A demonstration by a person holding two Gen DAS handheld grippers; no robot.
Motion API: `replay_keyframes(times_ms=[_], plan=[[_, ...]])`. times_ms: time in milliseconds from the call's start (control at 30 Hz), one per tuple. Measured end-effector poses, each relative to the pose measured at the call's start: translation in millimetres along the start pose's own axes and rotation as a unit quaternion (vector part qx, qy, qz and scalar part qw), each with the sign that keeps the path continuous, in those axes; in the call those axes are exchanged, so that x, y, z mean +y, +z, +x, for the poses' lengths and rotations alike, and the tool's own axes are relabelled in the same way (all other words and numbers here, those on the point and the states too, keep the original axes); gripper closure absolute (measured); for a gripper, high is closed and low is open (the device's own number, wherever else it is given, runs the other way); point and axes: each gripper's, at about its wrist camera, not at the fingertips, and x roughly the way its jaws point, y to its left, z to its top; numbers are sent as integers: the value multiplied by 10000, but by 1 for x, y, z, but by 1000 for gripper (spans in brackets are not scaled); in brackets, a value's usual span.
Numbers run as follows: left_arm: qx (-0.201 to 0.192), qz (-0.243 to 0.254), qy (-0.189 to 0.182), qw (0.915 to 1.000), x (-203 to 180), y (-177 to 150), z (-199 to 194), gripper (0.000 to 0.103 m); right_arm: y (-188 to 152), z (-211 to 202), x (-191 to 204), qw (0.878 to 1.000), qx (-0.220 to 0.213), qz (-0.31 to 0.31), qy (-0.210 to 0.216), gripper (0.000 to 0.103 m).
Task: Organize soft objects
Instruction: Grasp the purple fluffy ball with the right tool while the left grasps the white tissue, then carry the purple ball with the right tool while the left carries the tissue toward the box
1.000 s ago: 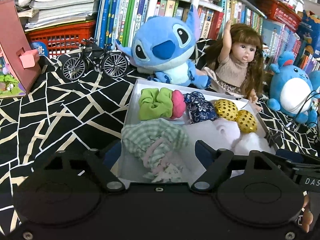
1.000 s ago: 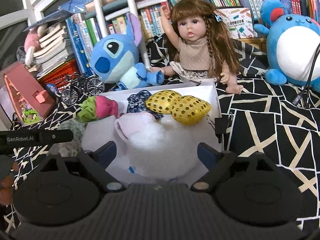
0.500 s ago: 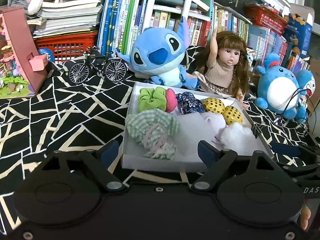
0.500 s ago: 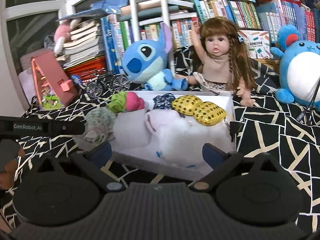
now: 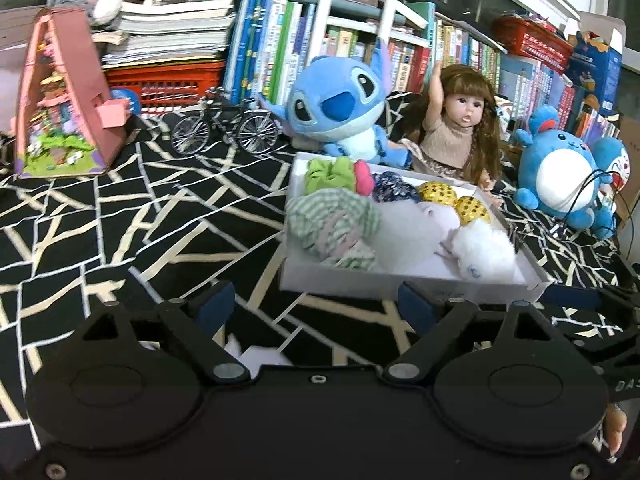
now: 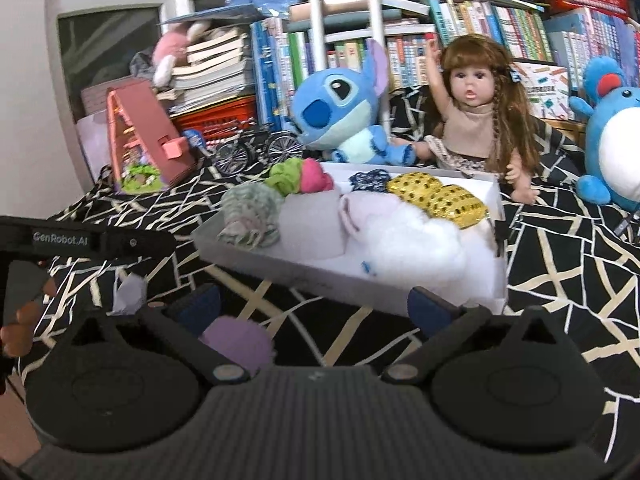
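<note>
A white tray (image 5: 400, 280) sits on the black cloth with pale lines (image 5: 140, 220), and the soft things lie inside it — a green checked scrunchie (image 5: 332, 220) at the near left corner, a green and pink one (image 5: 340, 172) behind it, a dark blue one (image 5: 392, 188), two gold spotted ones (image 5: 452, 200), and a white fluffy one (image 5: 480, 248) at the near right.

The left gripper (image 5: 316, 308) hangs just short of the tray's near wall, its jaws wide apart and just now opening, nothing between them. The right gripper (image 6: 316, 304) is likewise spread, just opened further, empty, with a purple fluffy piece (image 6: 236, 344) lying on the cloth close under its left finger.

Behind the tray sit a blue plush (image 5: 340, 108) and a doll (image 5: 460, 128).
</note>
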Motion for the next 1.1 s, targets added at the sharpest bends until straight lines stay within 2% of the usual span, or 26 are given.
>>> replay_keyframes(times_ms=[367,467,600,1100], plan=[[-10,104,253,9996,11,-27,-16,12,-19,-1,21,9981,86,-326,524,0],[-55,200,443,9988,11,-33,-17,11,-23,0,28,9974,73,-393,602,0],[-33,269,564,9980,12,-41,-14,11,-29,2,37,9969,93,-520,591,0],[208,190,479,9985,13,-53,0,11,-40,14,54,9969,178,-624,445,0]])
